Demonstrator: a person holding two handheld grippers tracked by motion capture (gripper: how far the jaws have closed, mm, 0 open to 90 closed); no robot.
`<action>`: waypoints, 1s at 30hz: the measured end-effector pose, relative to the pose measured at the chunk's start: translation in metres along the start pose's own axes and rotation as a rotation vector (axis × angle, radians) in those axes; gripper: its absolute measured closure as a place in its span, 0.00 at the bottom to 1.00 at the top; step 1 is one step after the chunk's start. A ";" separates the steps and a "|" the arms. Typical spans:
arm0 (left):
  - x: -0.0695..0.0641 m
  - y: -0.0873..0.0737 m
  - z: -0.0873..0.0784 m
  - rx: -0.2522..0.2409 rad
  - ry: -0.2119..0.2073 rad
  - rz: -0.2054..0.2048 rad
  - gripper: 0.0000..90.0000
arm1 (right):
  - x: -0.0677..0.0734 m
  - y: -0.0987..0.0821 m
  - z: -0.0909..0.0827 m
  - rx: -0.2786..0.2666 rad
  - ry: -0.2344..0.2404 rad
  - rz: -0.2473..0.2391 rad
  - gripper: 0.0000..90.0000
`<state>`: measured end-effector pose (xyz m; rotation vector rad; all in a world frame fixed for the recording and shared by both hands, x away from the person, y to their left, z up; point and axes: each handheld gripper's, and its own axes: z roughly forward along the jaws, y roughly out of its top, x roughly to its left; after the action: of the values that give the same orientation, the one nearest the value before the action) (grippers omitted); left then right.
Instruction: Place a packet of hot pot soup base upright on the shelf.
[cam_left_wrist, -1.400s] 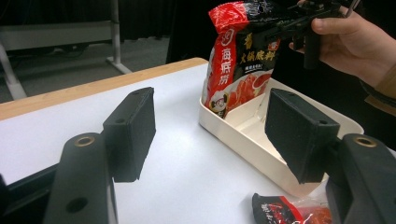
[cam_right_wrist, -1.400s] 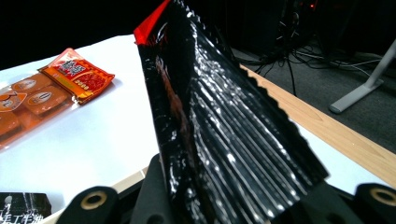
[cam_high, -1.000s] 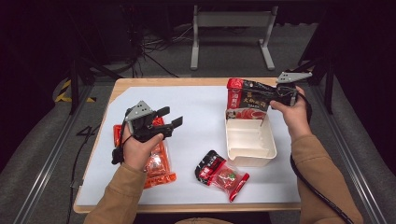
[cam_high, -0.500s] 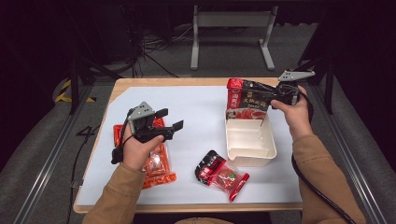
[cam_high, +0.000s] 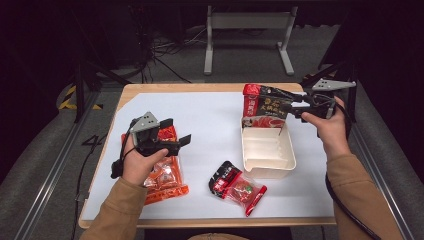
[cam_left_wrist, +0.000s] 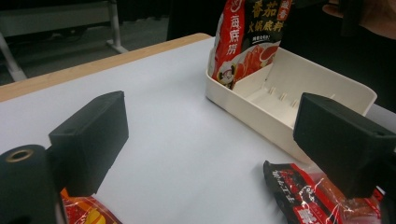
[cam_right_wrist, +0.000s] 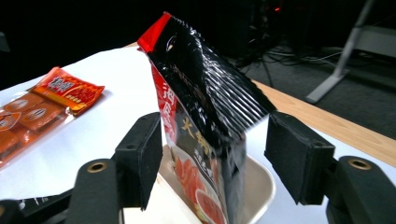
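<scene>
A tall red and black pouch (cam_high: 262, 106) stands upright in the far end of a white tray (cam_high: 268, 169). My right gripper (cam_high: 294, 106) is level at the pouch's right edge. Its jaws have just been opening, and in the right gripper view the pouch (cam_right_wrist: 205, 116) stands between the parted pads, close to the left one and well clear of the right one. My left gripper (cam_high: 176, 131) hovers open over an orange snack packet (cam_high: 166, 176). Its jaws have just been opening too, with nothing between them (cam_left_wrist: 212, 140).
A red and black packet (cam_high: 238, 187) lies flat in front of the tray, also at the lower right of the left gripper view (cam_left_wrist: 308, 196). A white mat (cam_high: 210, 120) covers the wooden table. A metal stand (cam_high: 247, 30) is on the floor beyond.
The right gripper's jaws have spread apart off the pouch, and that hand has drawn slightly to the right. The left gripper's jaws have widened a little. The pouch stays standing in the tray.
</scene>
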<state>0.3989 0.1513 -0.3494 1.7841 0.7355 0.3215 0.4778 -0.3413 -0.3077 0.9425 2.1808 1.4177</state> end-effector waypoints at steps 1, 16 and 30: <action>0.001 0.000 -0.002 -0.002 -0.004 0.005 0.10 | 0.002 -0.001 -0.005 -0.004 -0.015 0.000 0.40; 0.014 -0.006 -0.018 0.046 0.024 0.012 0.10 | 0.024 -0.017 -0.043 -0.032 0.004 0.018 0.40; 0.024 -0.005 -0.029 0.043 0.049 -0.007 0.11 | 0.038 -0.044 -0.056 -0.075 0.014 0.026 0.36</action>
<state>0.3997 0.1888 -0.3480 1.8194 0.7885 0.3481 0.4013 -0.3627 -0.3225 0.9402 2.1163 1.5113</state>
